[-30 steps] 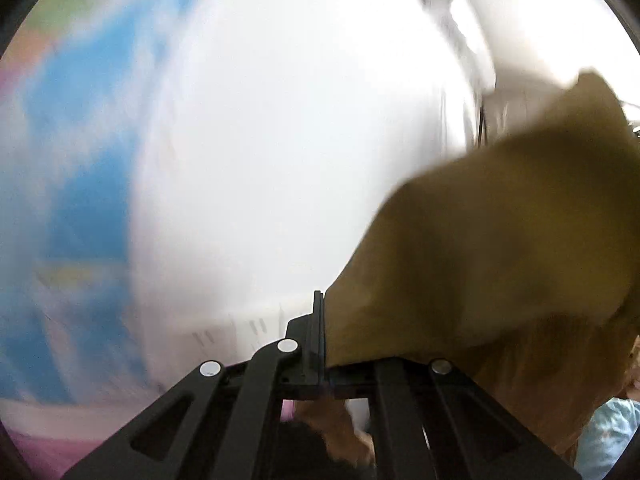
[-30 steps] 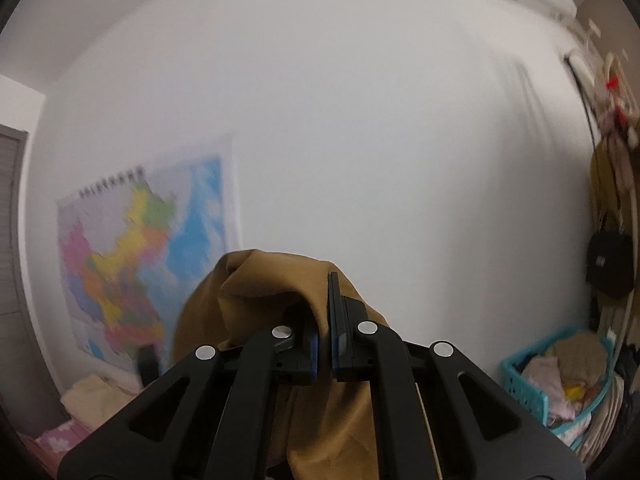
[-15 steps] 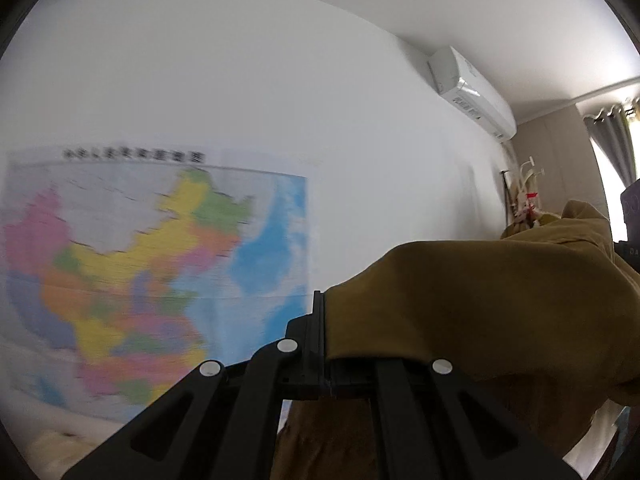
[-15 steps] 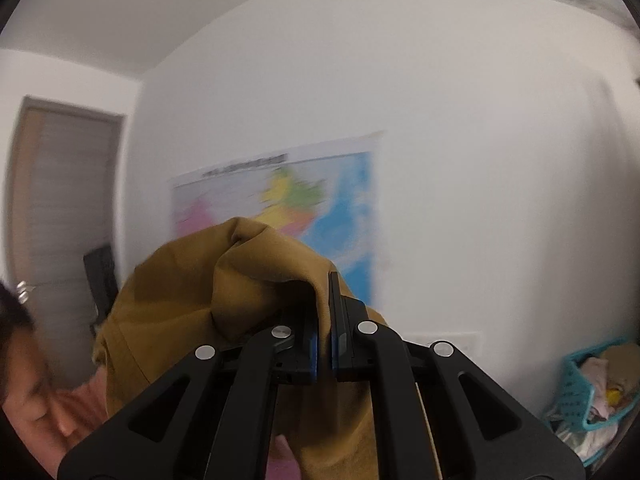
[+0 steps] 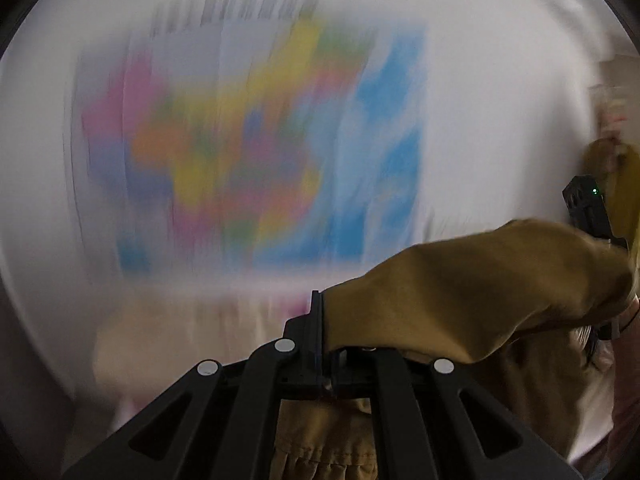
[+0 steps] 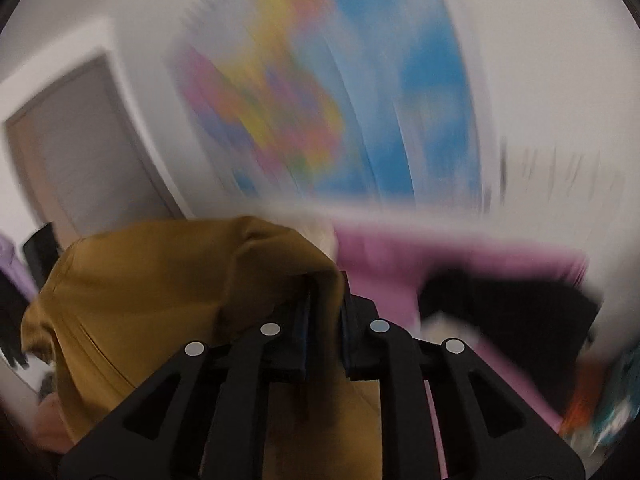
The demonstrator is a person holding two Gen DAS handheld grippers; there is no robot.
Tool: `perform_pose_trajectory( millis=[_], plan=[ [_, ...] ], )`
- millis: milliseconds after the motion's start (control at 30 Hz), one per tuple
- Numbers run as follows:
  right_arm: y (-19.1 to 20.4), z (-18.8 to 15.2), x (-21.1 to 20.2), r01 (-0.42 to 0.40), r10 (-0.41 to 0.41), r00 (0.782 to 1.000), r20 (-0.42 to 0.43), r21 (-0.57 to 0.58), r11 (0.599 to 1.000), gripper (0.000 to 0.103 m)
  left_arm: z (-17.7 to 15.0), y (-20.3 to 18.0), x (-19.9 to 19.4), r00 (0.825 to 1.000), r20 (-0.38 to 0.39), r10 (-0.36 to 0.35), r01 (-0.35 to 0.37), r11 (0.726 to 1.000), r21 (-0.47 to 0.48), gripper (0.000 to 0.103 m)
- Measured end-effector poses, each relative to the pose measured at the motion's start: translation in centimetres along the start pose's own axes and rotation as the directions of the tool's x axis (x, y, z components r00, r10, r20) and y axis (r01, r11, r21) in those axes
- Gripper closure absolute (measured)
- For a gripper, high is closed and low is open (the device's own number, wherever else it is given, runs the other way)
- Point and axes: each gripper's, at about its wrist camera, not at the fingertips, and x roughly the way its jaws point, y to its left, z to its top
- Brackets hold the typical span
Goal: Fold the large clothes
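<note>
A mustard-brown garment (image 5: pixel 460 300) hangs in the air between my two grippers. My left gripper (image 5: pixel 322 312) is shut on one edge of it; the cloth stretches away to the right and droops below the fingers. My right gripper (image 6: pixel 324 292) is shut on another edge; the cloth (image 6: pixel 160 300) bulges to the left and hangs down under it. The right gripper's body (image 5: pixel 588 208) shows at the far right of the left wrist view. Both views are blurred by motion.
A colourful wall map (image 5: pixel 260 140) hangs on the white wall ahead and shows in the right wrist view (image 6: pixel 340 100) too. A pink bed surface (image 6: pixel 440 256) with a dark item (image 6: pixel 508 300) lies below. A grey door (image 6: pixel 80 148) is at left.
Both grippers have swung downward with the garment: the map has risen in both views, and the pink bed has come into the right wrist view. Both grips are unchanged.
</note>
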Motion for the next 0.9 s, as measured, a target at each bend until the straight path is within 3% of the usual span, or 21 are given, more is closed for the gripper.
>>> perform_pose_trajectory(
  millis=[67,133,200,233,300,333,367,433,500,533,600,700,767,833,900],
  plan=[
    [-4.3,-1.2,7.9,0.047,-0.034,0.991,-0.130,0.100,0.994,0.090,-3.0,1.3,5.9,0.988,-0.154,0.013,-0.017,1.000,-0.019,0.100],
    [-8.4,-2.4,12.9,0.131,-0.090,0.976,-0.198,0.209,0.969,0.090,-6.8,2.6,13.7,0.940,-0.341,0.025,-0.044,0.998,-0.048,0.100],
    [-10.2,-3.3,14.5,0.163,-0.102,0.968,-0.229,0.264,0.951,0.090,-9.2,3.1,18.1,0.903,-0.416,0.109,-0.125,0.992,-0.013,0.100],
    [-10.2,-3.6,14.5,0.152,-0.091,0.969,-0.231,0.259,0.954,0.087,-9.7,3.5,19.4,0.895,-0.434,0.101,-0.119,0.993,-0.014,0.100],
    [-8.8,-4.3,12.9,0.167,-0.132,0.966,-0.220,0.147,0.975,0.065,-9.9,4.4,20.4,0.897,-0.441,0.031,-0.063,0.996,-0.057,0.092],
    [-7.4,-4.9,11.5,0.173,-0.154,0.967,-0.201,0.081,0.982,0.040,-9.6,5.0,20.4,0.903,-0.429,-0.007,-0.030,0.996,-0.079,0.072],
    [-6.7,-5.4,10.6,0.169,-0.157,0.969,-0.190,0.045,0.985,0.022,-9.3,5.2,20.1,0.911,-0.412,-0.015,-0.011,0.998,-0.062,0.062],
    [-4.6,-7.5,8.0,0.151,-0.157,0.971,-0.181,-0.048,0.987,0.024,-9.0,5.0,19.4,0.931,-0.364,0.028,-0.025,1.000,0.014,0.052],
    [-3.0,-9.7,6.2,0.119,-0.135,0.971,-0.197,-0.091,0.989,0.023,-8.9,4.2,19.1,0.936,-0.352,0.007,0.022,0.997,0.080,0.044],
    [-2.2,-11.0,5.9,0.094,-0.113,0.969,-0.221,-0.095,0.991,0.021,-9.1,4.0,19.1,0.930,-0.368,-0.020,0.057,0.994,0.089,0.037],
    [-1.0,-13.2,5.2,0.097,-0.129,0.957,-0.259,-0.134,0.986,0.021,-9.4,3.7,19.1,0.919,-0.387,-0.078,0.118,0.990,0.080,0.036],
    [2.1,-15.3,6.4,0.138,-0.205,0.940,-0.273,-0.246,0.959,0.005,-9.8,2.7,18.8,0.897,-0.405,-0.175,0.216,0.974,0.060,0.036],
    [3.3,-16.1,7.9,0.198,-0.289,0.921,-0.262,-0.325,0.925,0.006,-10.0,1.6,18.3,0.879,-0.393,-0.269,0.313,0.949,0.049,0.030],
    [3.0,-16.6,10.1,0.183,-0.289,0.902,-0.321,-0.322,0.929,0.006,-10.2,0.7,18.0,0.866,-0.390,-0.315,0.363,0.930,0.054,0.017],
    [2.4,-17.2,12.2,0.179,-0.300,0.880,-0.367,-0.329,0.927,0.010,-10.7,-0.5,18.0,0.852,-0.403,-0.335,0.396,0.915,0.078,0.014]
  ],
)
